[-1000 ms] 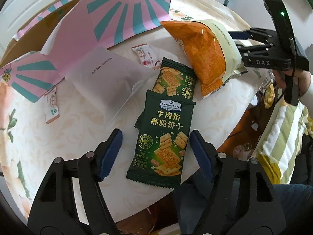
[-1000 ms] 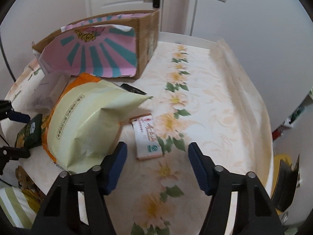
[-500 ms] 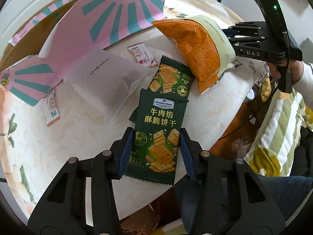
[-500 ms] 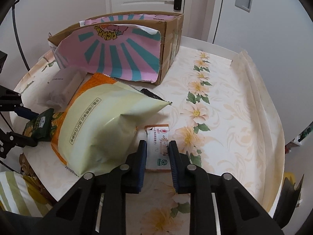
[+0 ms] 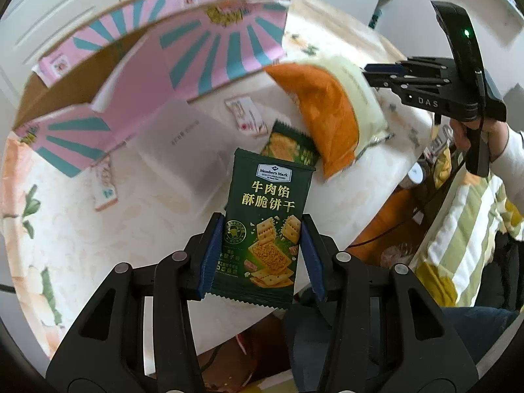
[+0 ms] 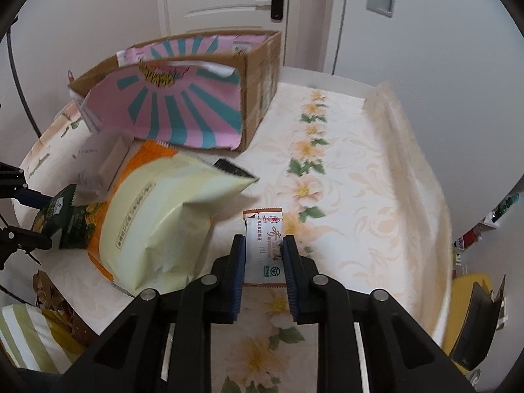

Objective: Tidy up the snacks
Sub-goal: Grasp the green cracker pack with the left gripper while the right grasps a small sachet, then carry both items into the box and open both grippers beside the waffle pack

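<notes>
My left gripper (image 5: 258, 255) is shut on a dark green cracker packet (image 5: 265, 229) and holds it lifted above the table. A second green packet (image 5: 288, 145) lies beyond it, next to a large orange and cream snack bag (image 5: 330, 111). My right gripper (image 6: 264, 265) is shut on a small white and brown sachet (image 6: 265, 245), raised off the floral tablecloth. The big bag (image 6: 157, 216) lies just left of it. An open cardboard box (image 6: 255, 65) with pink and teal flaps stands at the back.
A translucent white pouch (image 5: 183, 150) and two small sachets (image 5: 244, 116) (image 5: 104, 186) lie near the box flaps. The floral tablecloth (image 6: 360, 196) stretches right of the box. The table edge is close in front, with a person's striped clothing (image 5: 458, 245) beyond it.
Both grippers closed from wide open. The left one took hold of the green packet and lifted it; the right one took hold of the small sachet and lifted it.
</notes>
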The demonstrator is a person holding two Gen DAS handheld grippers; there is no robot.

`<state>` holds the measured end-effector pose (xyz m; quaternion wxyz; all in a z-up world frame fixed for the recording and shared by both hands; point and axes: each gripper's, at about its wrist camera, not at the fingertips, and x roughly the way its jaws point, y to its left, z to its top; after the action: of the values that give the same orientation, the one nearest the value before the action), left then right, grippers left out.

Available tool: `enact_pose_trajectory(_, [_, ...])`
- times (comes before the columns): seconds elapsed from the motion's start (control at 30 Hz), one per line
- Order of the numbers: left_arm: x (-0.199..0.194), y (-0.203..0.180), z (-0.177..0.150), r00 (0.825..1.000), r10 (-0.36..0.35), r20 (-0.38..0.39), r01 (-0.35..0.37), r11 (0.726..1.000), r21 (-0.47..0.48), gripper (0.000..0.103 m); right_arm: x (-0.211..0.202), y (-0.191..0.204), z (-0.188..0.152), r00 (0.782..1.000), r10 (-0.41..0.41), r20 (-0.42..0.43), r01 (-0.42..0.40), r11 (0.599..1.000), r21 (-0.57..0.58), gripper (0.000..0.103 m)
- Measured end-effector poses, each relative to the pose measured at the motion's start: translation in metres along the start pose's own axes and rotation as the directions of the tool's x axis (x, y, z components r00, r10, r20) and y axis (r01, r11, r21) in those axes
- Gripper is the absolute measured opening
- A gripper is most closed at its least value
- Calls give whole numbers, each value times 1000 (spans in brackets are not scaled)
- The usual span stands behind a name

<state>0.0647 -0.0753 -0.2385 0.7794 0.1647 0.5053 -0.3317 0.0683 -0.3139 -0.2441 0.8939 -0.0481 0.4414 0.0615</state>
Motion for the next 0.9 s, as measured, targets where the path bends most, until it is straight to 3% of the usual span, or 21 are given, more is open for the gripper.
enact_pose_trajectory(0.23, [-46, 0, 27, 996, 28, 83, -23, 998, -54, 42, -39, -14, 28, 999, -1, 39, -1, 999, 54, 21])
enact_pose_trajectory(0.43, [-91, 7, 62, 983, 66, 173, -45, 991, -126, 42, -79, -18, 65, 995, 7, 103, -12, 999, 47, 21])
enact_pose_trajectory(0.63, [-111, 24, 97, 967, 107, 232, -65, 981, -183, 42, -100, -18, 102, 988, 20, 155, -24, 999, 27, 21])
enact_pose_trajectory(0.9, [-106, 68, 140, 961, 119, 248, -58, 968, -242, 42, -100, -4, 144, 981, 46, 189, -51, 998, 21, 21])
